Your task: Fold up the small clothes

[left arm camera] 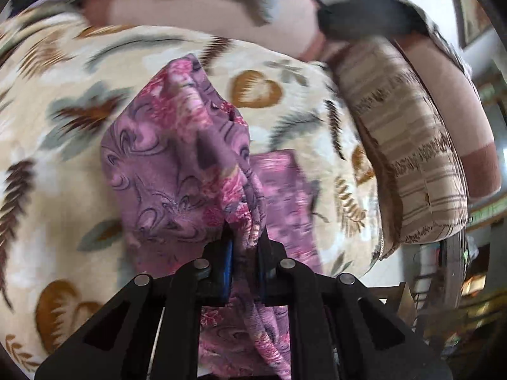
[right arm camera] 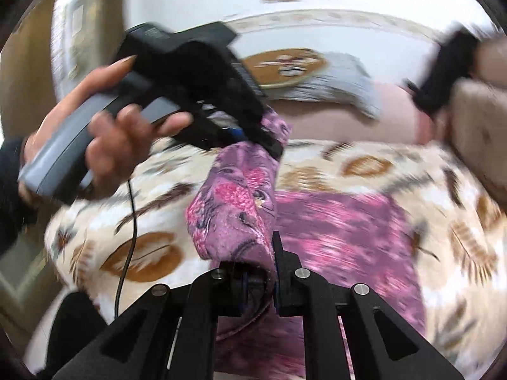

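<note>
A small purple and pink floral garment point(left arm camera: 177, 164) hangs lifted above a cream leaf-patterned blanket point(left arm camera: 57, 145). My left gripper point(left arm camera: 245, 253) is shut on a bunched edge of it. In the right wrist view my right gripper point(right arm camera: 263, 272) is shut on another edge of the same garment point(right arm camera: 237, 205), and the cloth stretches up to the left gripper point(right arm camera: 269, 139), held by a hand point(right arm camera: 104, 139). The rest of the garment point(right arm camera: 348, 228) lies spread on the blanket point(right arm camera: 443, 215). A flat part also lies below in the left wrist view point(left arm camera: 285, 190).
A striped beige cushion point(left arm camera: 412, 158) lies at the right edge of the bed. A pink padded backrest point(left arm camera: 196, 9) runs behind. A black cable point(right arm camera: 130, 228) hangs from the left gripper's handle. A dark object point(right arm camera: 443, 72) is at the far right.
</note>
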Demonstrator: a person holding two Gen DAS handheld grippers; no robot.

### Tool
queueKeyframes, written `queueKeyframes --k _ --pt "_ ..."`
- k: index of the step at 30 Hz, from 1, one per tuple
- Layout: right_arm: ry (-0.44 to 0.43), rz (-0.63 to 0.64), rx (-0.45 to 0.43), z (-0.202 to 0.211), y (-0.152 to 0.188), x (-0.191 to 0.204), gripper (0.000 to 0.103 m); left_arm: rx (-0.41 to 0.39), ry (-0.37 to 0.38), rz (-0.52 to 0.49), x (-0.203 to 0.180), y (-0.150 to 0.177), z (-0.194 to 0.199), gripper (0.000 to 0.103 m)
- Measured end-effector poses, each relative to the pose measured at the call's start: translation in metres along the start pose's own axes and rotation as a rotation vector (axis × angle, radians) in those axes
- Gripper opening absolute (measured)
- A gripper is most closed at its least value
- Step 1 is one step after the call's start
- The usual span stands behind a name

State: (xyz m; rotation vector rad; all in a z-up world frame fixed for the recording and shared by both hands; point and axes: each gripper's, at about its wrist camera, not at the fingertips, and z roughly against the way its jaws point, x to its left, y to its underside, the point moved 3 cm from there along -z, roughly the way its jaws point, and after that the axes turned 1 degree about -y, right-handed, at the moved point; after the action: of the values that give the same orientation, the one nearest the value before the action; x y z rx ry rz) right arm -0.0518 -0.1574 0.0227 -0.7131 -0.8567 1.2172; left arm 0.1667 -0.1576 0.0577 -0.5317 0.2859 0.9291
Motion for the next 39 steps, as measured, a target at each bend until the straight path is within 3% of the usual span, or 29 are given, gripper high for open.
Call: queueKeyframes --k 6,15,16,18,21,24,28,32,33,35,36,37,39 --pt "0.07 -0.225 0.015 0.014 0.016 -0.074 0.01 0.077 -0.005 -0.098 -0.073 -0.009 -0.061 0.01" --pt "0.057 -0.541 0.142 0.0 0.063 -0.15 0.008 0.227 -0.073 -0.069 -0.096 0.004 -0.148 0.01" --pt "0.049 -0.579 0.164 -0.003 0.069 -0.156 0.008 0.231 -0.084 -0.06 -0.096 0.006 -0.151 0.011" --pt "0.048 -0.659 0.205 -0.007 0.08 -0.169 0.023 0.235 -0.075 -0.054 -0.095 0.01 -0.151 0.016" --pt "0.06 -0.756 0.209 0.006 0.09 -0.19 0.025 0.192 -0.008 -0.067 -0.094 0.008 -0.125 0.027" --pt "0.1 -0.787 0.124 0.032 0.078 -0.214 0.026 0.059 0.032 -0.058 -0.072 0.003 -0.077 0.056" --pt "-0.009 -0.676 0.103 0.013 0.028 -0.218 0.045 -0.072 -0.063 0.052 -0.014 0.005 -0.043 0.059" --pt "-0.09 -0.547 0.179 -0.06 -0.017 -0.201 0.051 -0.046 -0.069 0.207 0.031 0.025 -0.049 0.059" --pt "-0.105 -0.521 0.223 -0.084 -0.022 -0.195 0.05 -0.04 -0.075 0.218 0.035 0.031 -0.054 0.059" --pt "-0.051 -0.459 0.31 -0.123 -0.025 -0.187 0.045 -0.027 -0.107 0.209 0.036 0.038 -0.061 0.059" --pt "-0.039 -0.442 0.341 -0.134 -0.025 -0.186 0.005 -0.027 -0.116 0.199 0.033 0.041 -0.063 0.058" --pt "-0.05 -0.424 0.365 -0.143 -0.028 -0.182 0.007 -0.032 -0.129 0.185 0.03 0.043 -0.063 0.059" --pt "-0.084 -0.433 0.293 -0.132 -0.04 -0.179 0.006 -0.044 -0.146 0.151 0.026 0.045 -0.059 0.058"
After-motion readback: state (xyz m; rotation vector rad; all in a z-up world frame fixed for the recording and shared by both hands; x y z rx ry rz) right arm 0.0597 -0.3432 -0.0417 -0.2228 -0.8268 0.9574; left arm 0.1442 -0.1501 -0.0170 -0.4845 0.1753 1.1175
